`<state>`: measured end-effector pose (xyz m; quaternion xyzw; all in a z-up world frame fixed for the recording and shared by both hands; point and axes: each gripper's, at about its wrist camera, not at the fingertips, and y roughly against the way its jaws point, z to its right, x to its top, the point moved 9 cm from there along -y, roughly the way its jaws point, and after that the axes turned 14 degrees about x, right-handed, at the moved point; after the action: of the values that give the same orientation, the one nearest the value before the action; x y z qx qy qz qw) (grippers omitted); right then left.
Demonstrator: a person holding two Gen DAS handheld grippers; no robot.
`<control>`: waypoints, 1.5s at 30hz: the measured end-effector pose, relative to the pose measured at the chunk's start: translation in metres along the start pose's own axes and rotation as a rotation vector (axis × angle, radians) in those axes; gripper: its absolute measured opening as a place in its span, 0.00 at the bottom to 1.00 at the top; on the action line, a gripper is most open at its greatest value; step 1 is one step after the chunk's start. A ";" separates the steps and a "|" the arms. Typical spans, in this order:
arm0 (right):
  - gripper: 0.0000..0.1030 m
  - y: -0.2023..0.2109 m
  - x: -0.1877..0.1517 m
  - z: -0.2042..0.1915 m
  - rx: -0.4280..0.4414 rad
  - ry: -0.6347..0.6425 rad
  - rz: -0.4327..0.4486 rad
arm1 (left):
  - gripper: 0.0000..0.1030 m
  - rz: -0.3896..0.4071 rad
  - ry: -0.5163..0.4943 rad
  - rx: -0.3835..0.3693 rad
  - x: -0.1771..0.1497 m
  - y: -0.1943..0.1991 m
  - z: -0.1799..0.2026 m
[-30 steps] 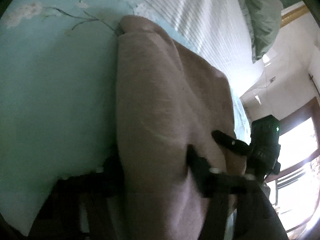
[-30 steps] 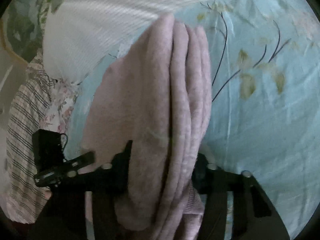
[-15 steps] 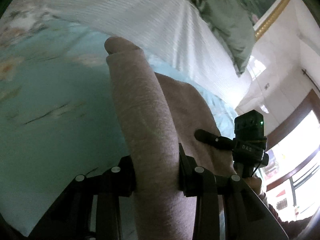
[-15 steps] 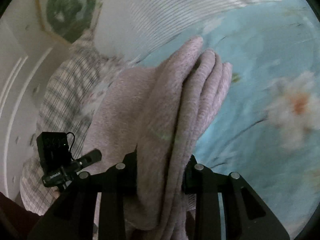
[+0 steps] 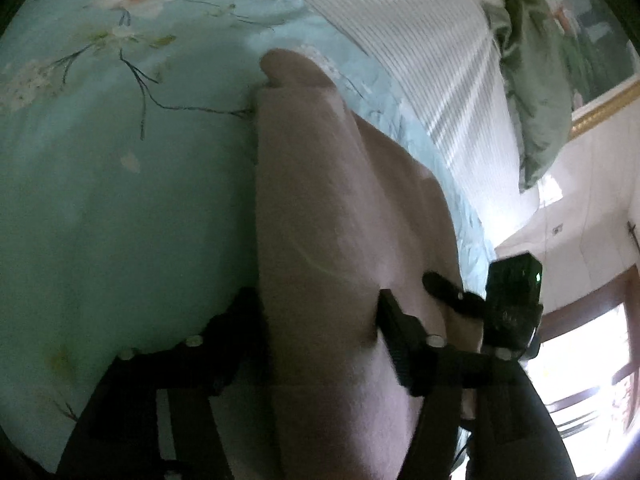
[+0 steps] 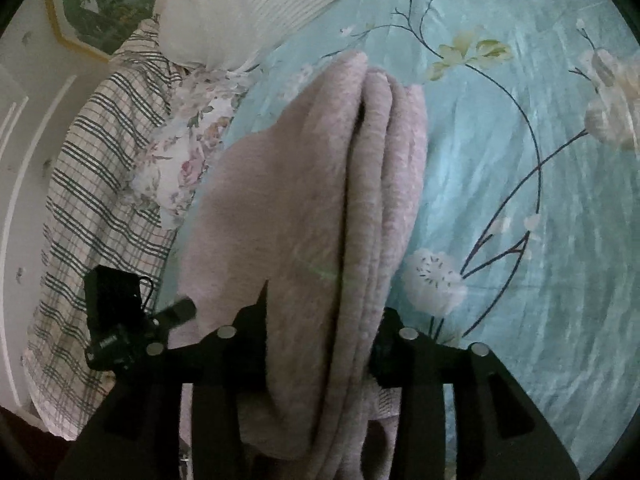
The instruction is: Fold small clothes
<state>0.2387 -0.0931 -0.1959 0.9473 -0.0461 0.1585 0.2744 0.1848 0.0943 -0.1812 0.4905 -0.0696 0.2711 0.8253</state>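
A folded pink fleecy garment (image 5: 320,200) rests on the light blue floral bedsheet (image 5: 120,200). My left gripper (image 5: 316,304) has one folded end of it filling the gap between its fingers, which touch the cloth on both sides while the jaws are opening. In the right wrist view the garment (image 6: 320,180) shows several stacked layers. My right gripper (image 6: 322,308) has the other end between its fingers, with the pads still against the cloth and the jaws opening. Each gripper shows in the other's view: right gripper (image 5: 512,308), left gripper (image 6: 120,320).
A white striped pillow (image 5: 420,40) lies beyond the garment, with a green pillow (image 5: 532,80) behind it. A checked cloth (image 6: 88,160) and a flowered cloth (image 6: 180,152) lie at the bed's edge. The bedsheet (image 6: 520,160) spreads wide to the right. A bright window (image 5: 580,360) is at the side.
Both grippers have slid across the bed with the garment between their fingers. Both pairs of jaws narrowed on the fold half a second ago and now stand wider.
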 end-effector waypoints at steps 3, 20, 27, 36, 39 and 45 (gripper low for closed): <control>0.53 0.007 0.000 0.000 -0.025 -0.003 0.014 | 0.69 0.023 0.014 0.018 0.022 -0.007 0.002; 0.53 0.066 0.014 -0.043 -0.087 0.131 0.214 | 0.30 0.197 -0.016 0.163 0.152 -0.010 0.006; 0.39 0.033 0.020 -0.025 -0.159 0.113 0.106 | 0.34 0.205 -0.093 0.076 0.080 0.035 0.029; 0.27 0.040 0.019 -0.034 -0.174 0.115 0.096 | 0.39 0.177 -0.285 0.080 -0.004 0.072 0.058; 0.28 0.057 -0.001 -0.050 -0.127 0.126 0.110 | 0.47 0.201 -0.318 0.146 -0.029 0.091 0.046; 0.44 0.078 -0.065 -0.076 -0.070 0.190 0.082 | 0.50 0.162 -0.384 0.237 -0.115 0.100 0.027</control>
<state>0.1424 -0.1182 -0.1165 0.9151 -0.0640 0.2569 0.3040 0.0402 0.0648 -0.1336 0.6195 -0.2318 0.2444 0.7091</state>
